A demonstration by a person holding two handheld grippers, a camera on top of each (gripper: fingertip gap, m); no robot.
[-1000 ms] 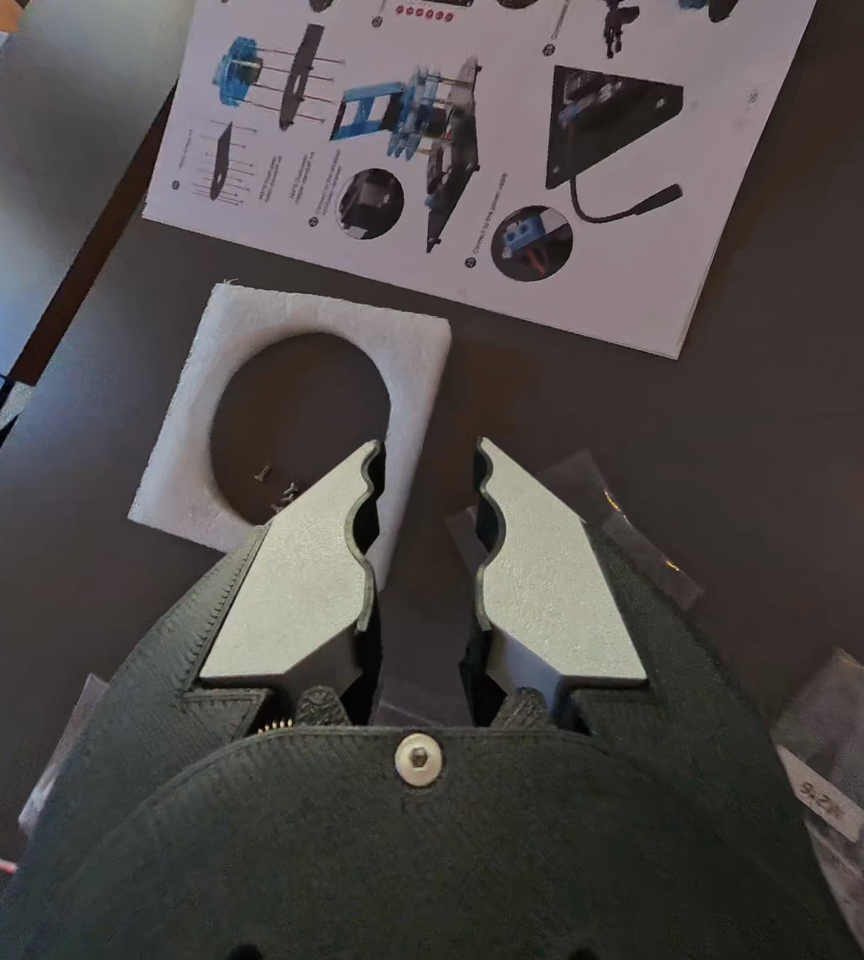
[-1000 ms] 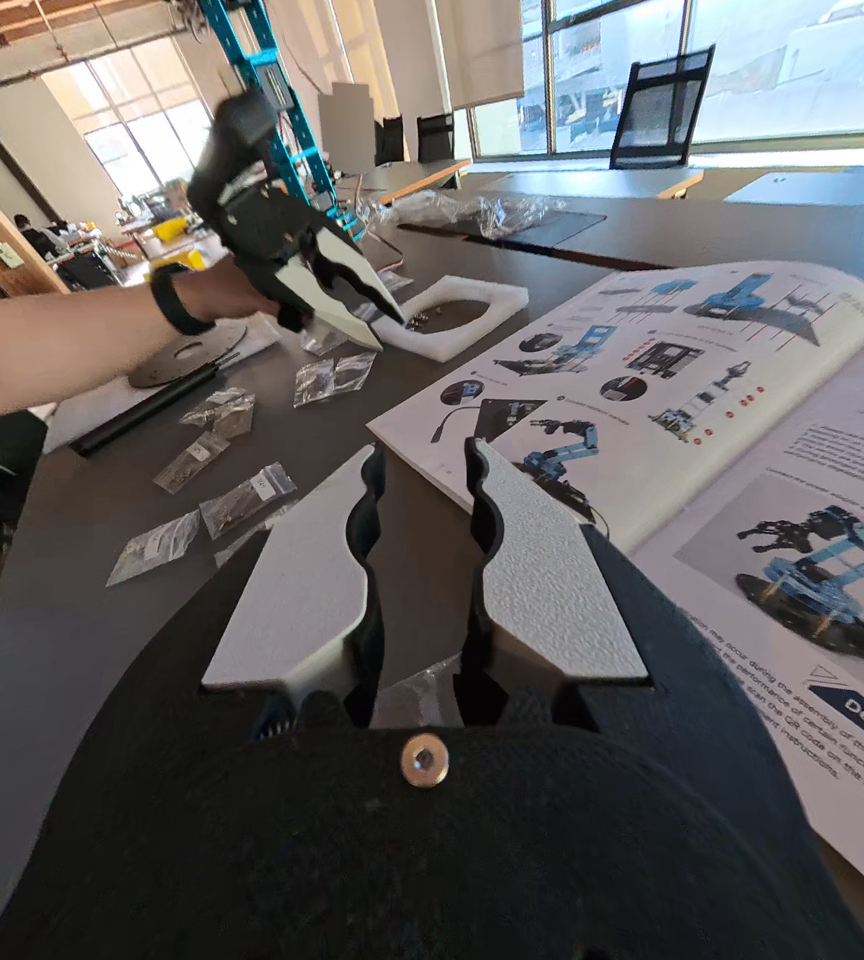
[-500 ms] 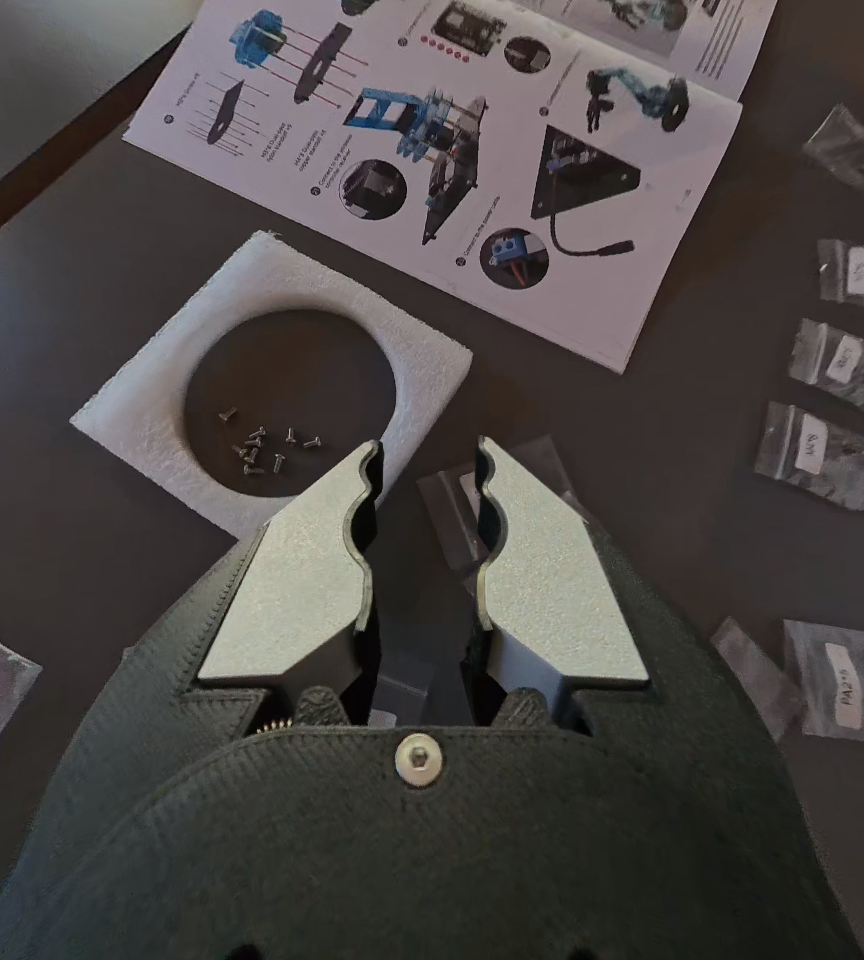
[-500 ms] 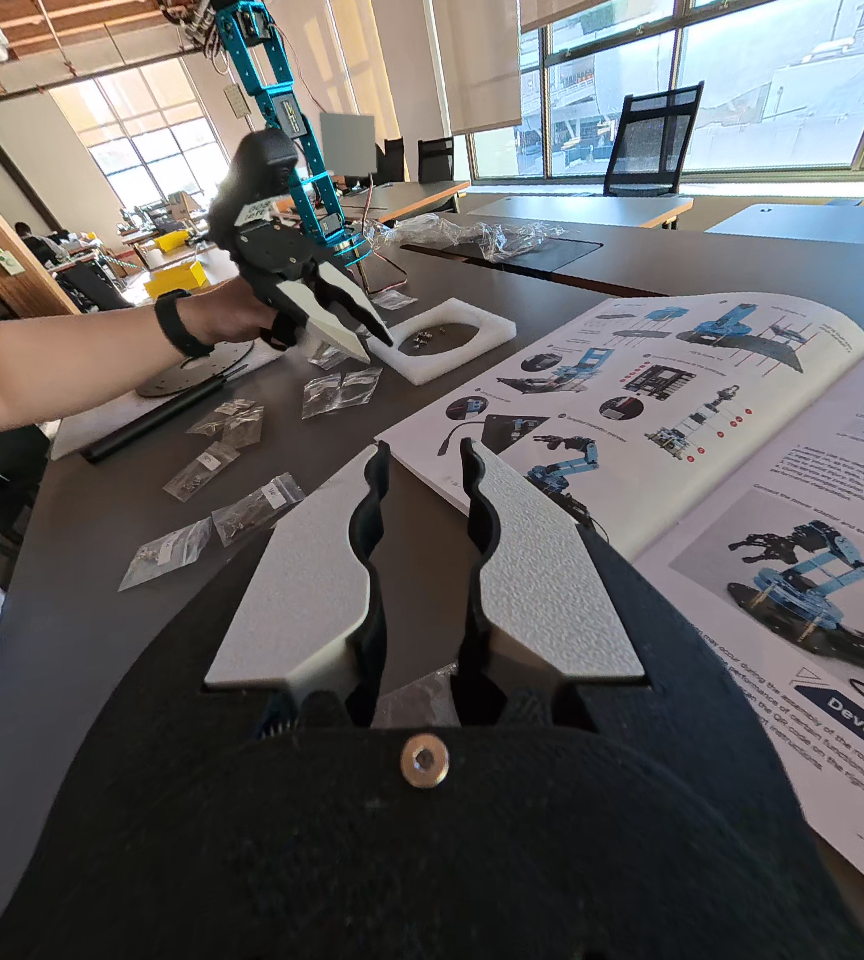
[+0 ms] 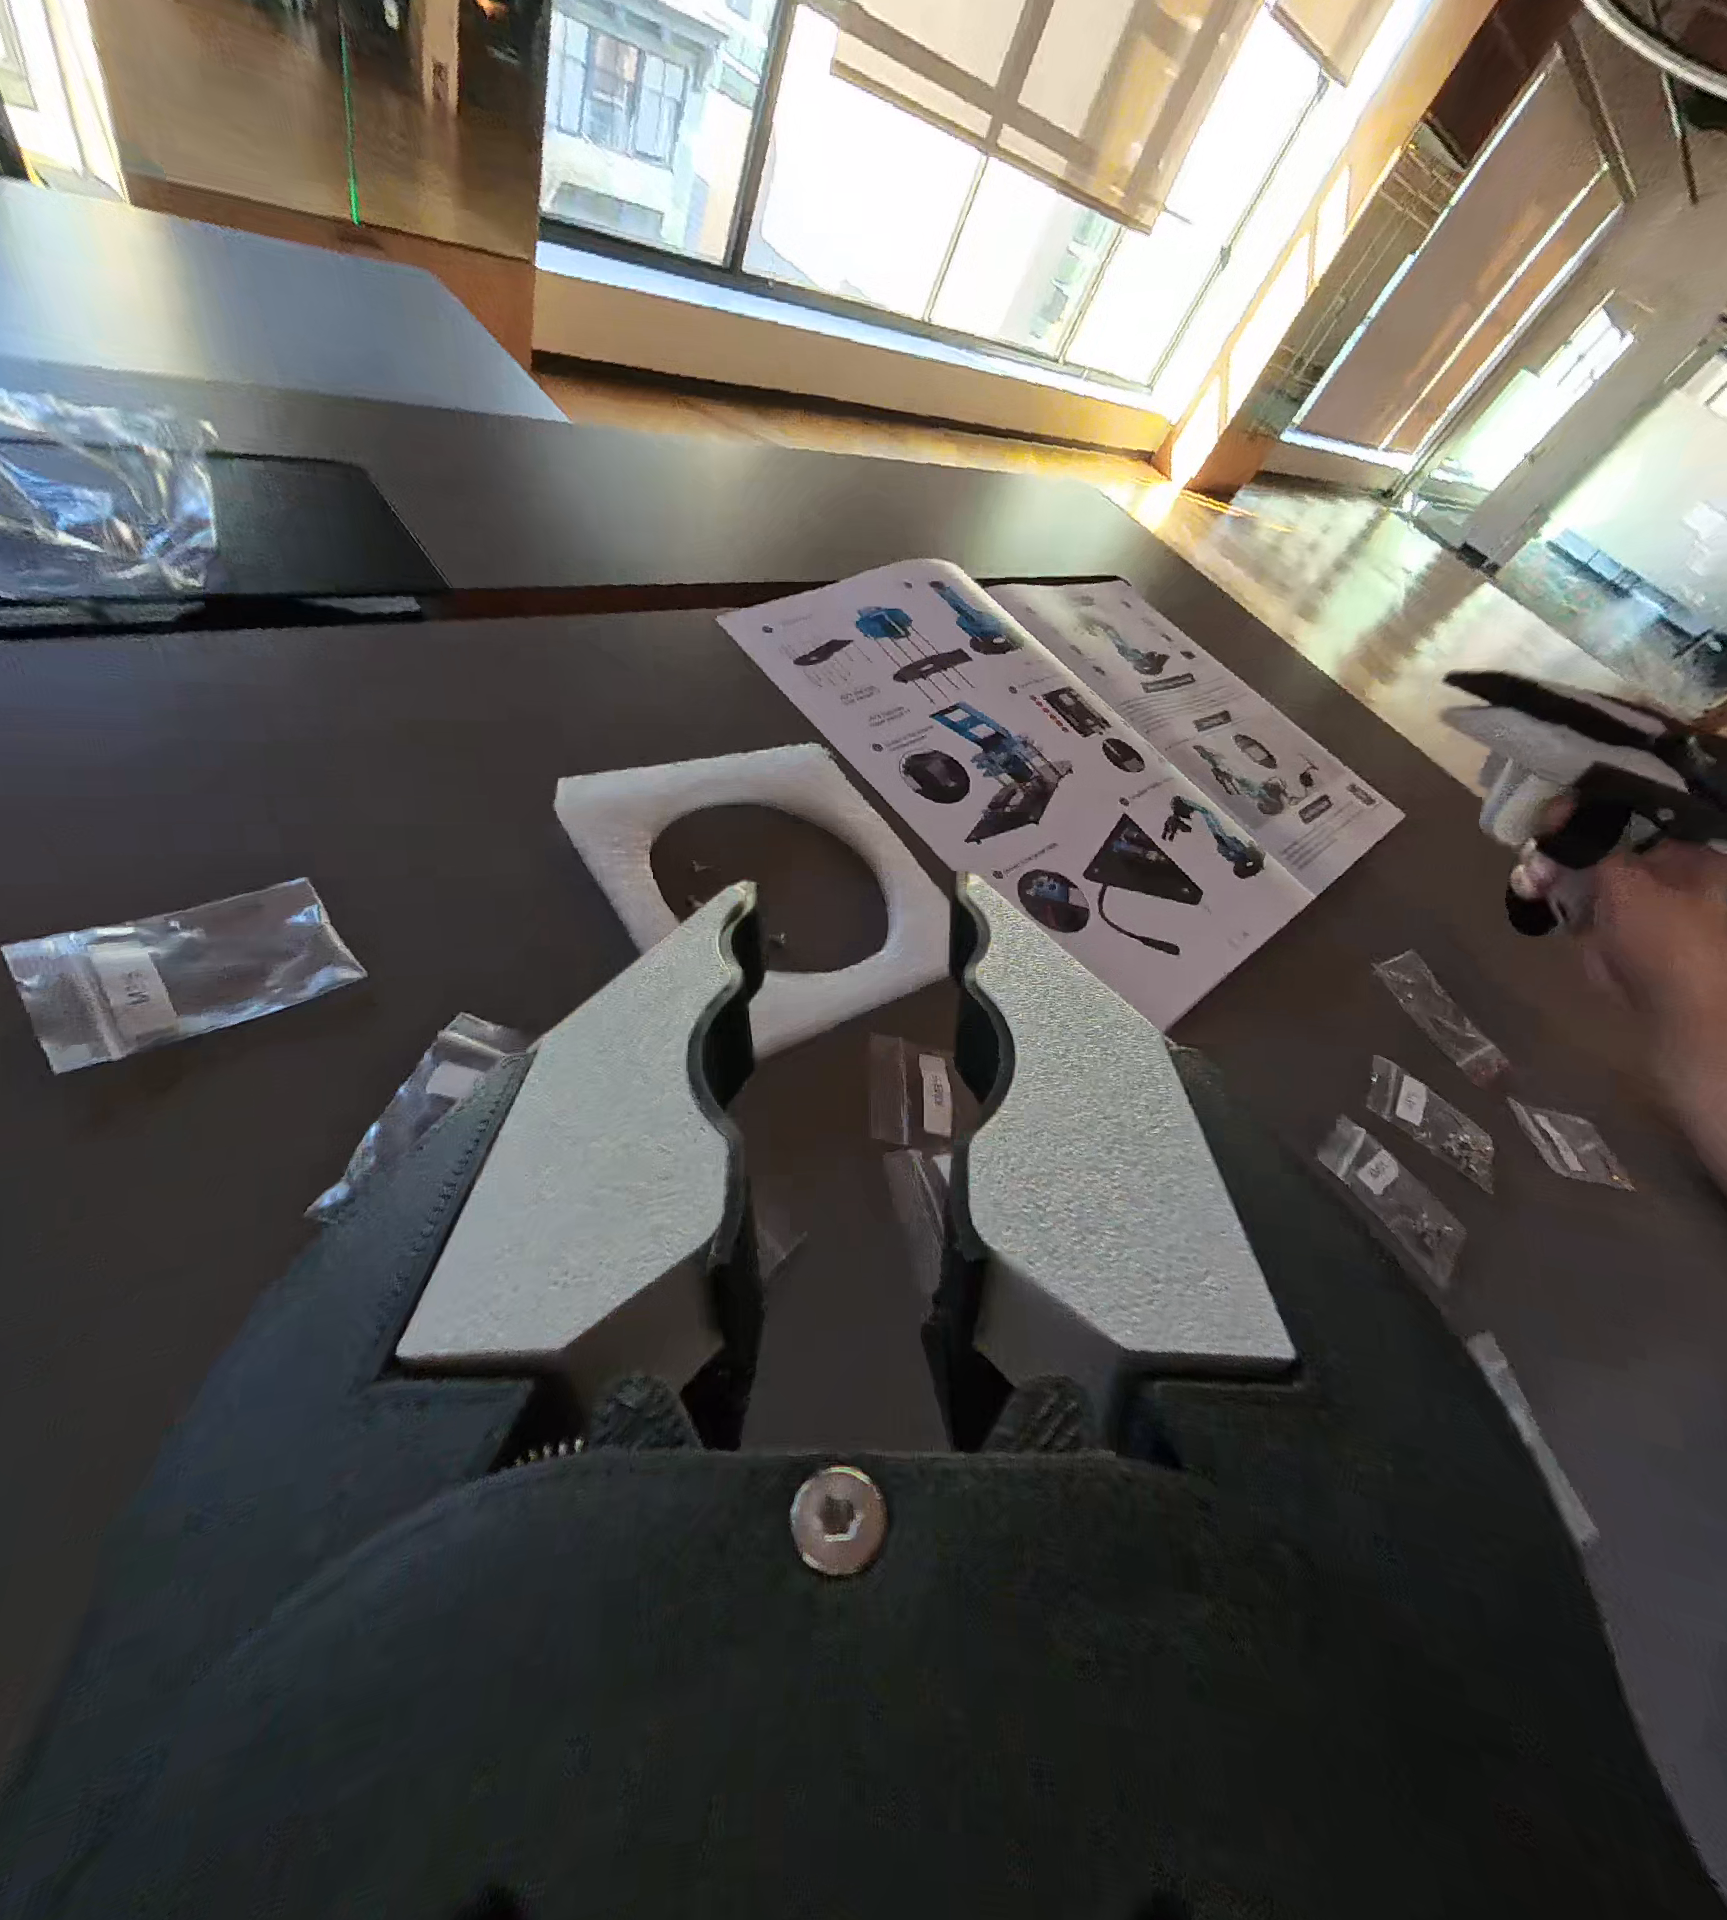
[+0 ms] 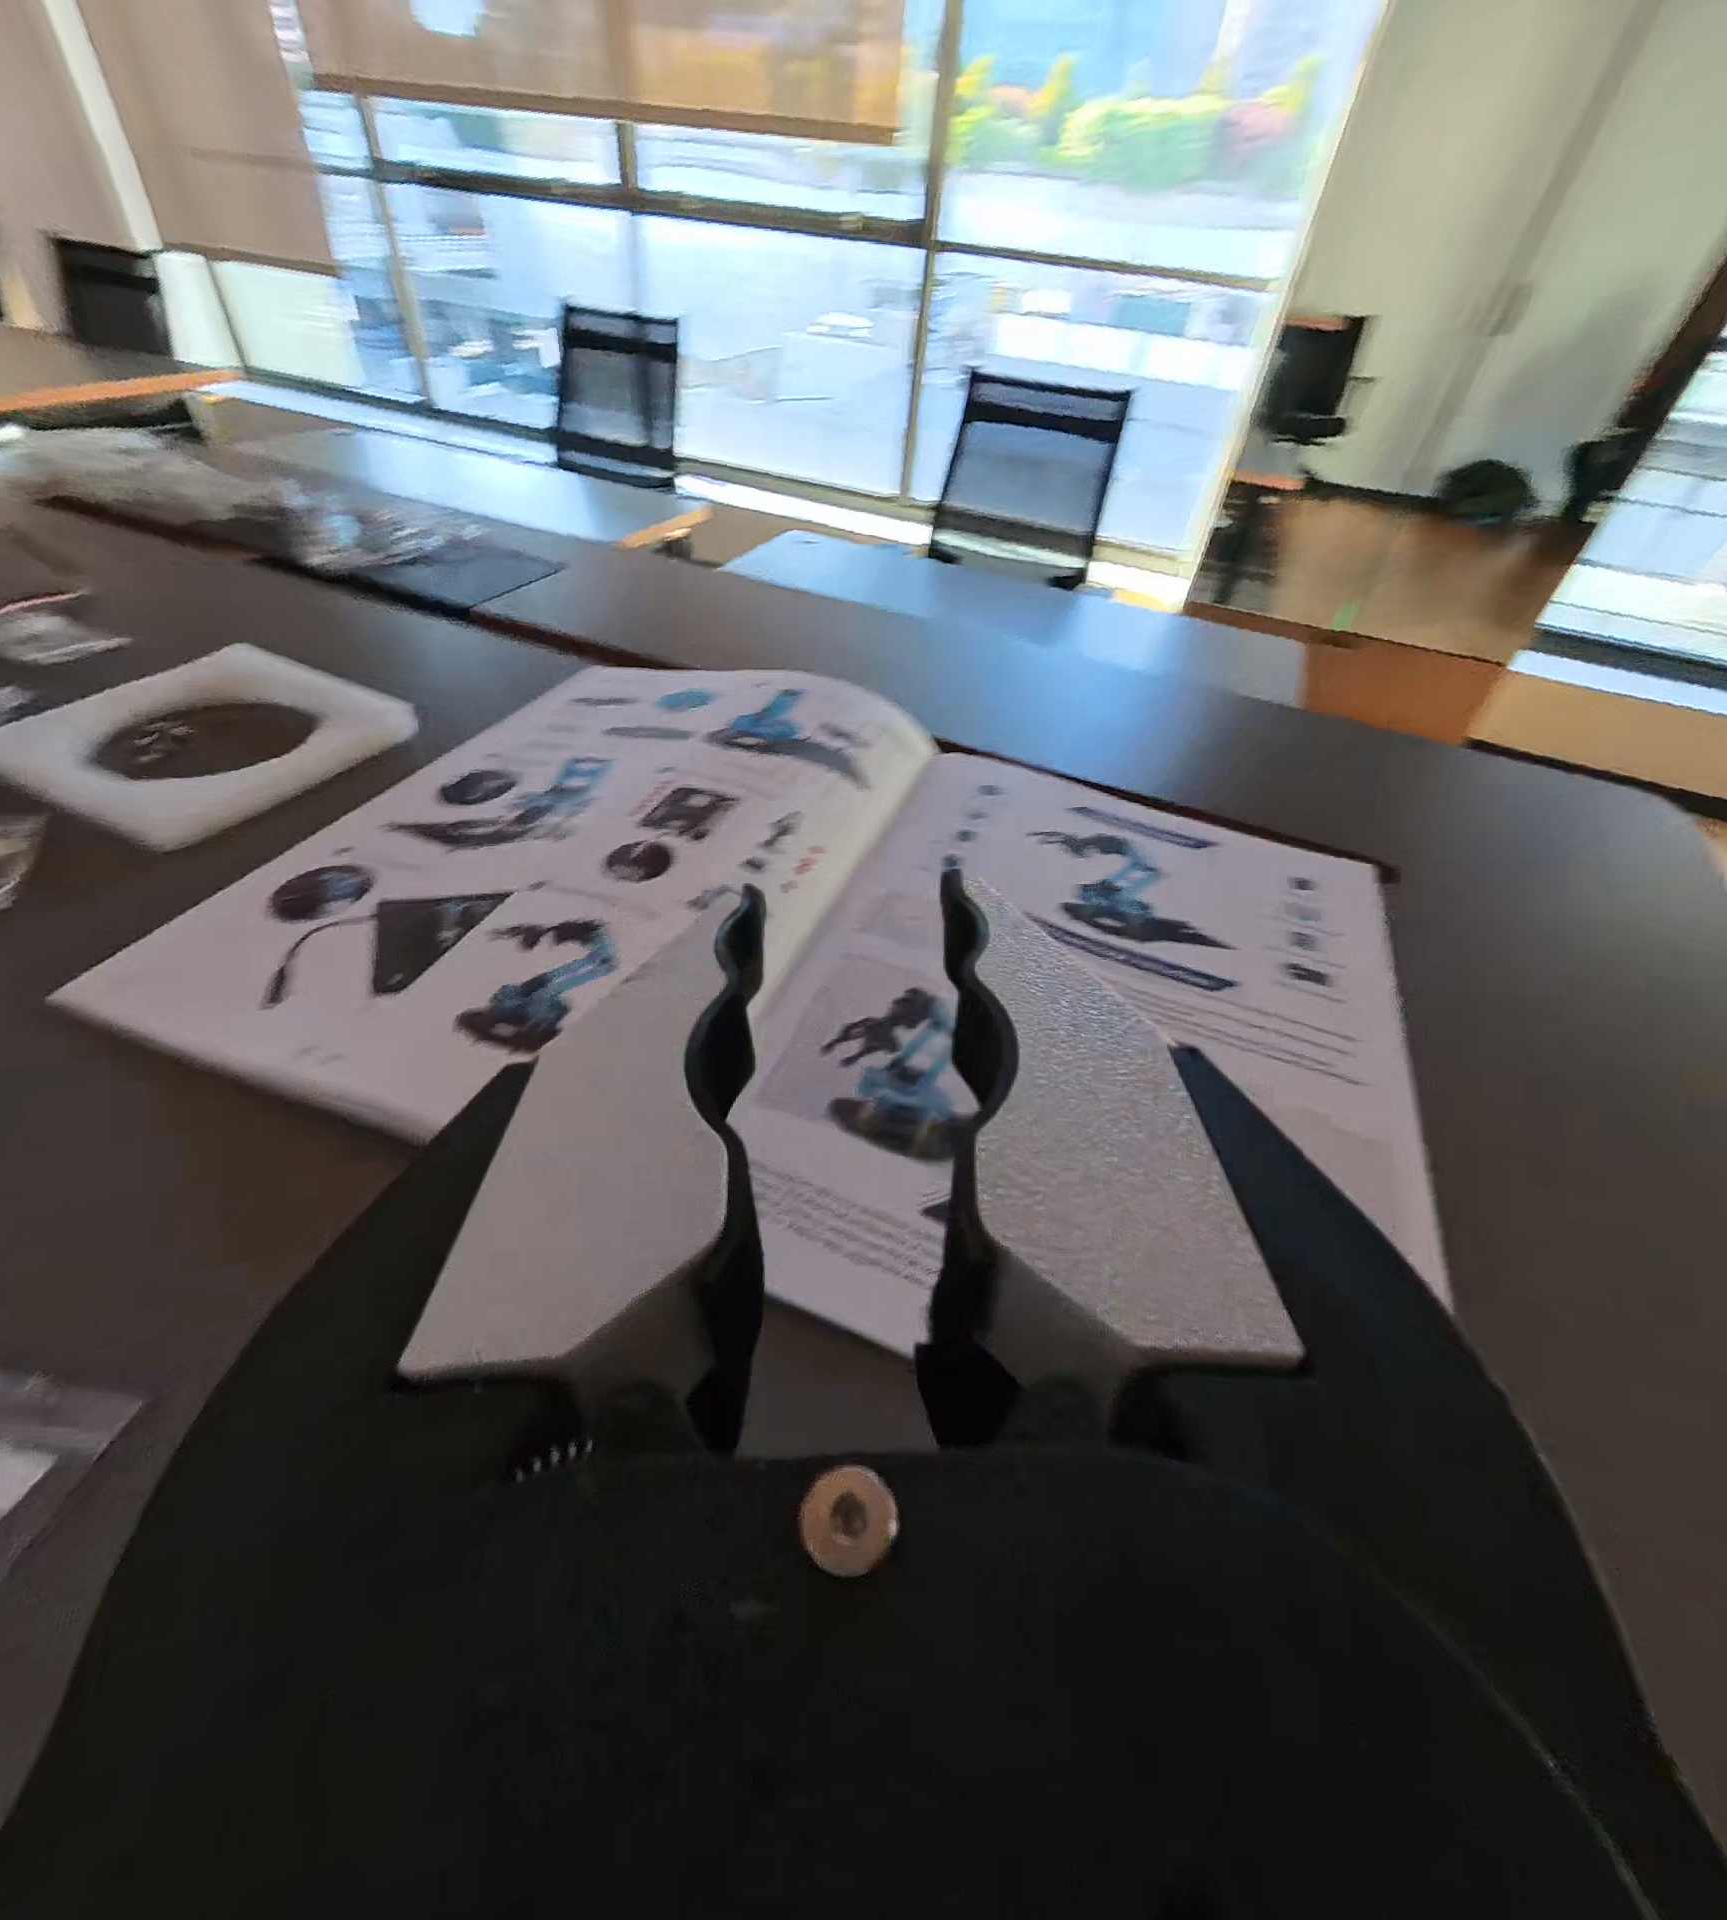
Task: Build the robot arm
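Left wrist view has tilted up from the foam frame [image 5: 734, 800]; both tongs [image 5: 854, 899] [image 6: 843, 883] gape empty.

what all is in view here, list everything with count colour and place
table: one, dark, under everything
foam square: one, white, round cutout, ahead of the left gripper
screws: a few, tiny, inside the cutout
booklet: one, open, white with blue pictures, under and ahead of the right gripper
plastic bags: several, clear, small, scattered either side of the foam
crumpled plastic: one heap, clear, far left
chairs: two, black, by the windows
left gripper: grey fingers, apart, empty, above the foam's near edge
right gripper: grey fingers, apart, empty, over the booklet
hand: one, holding the right gripper
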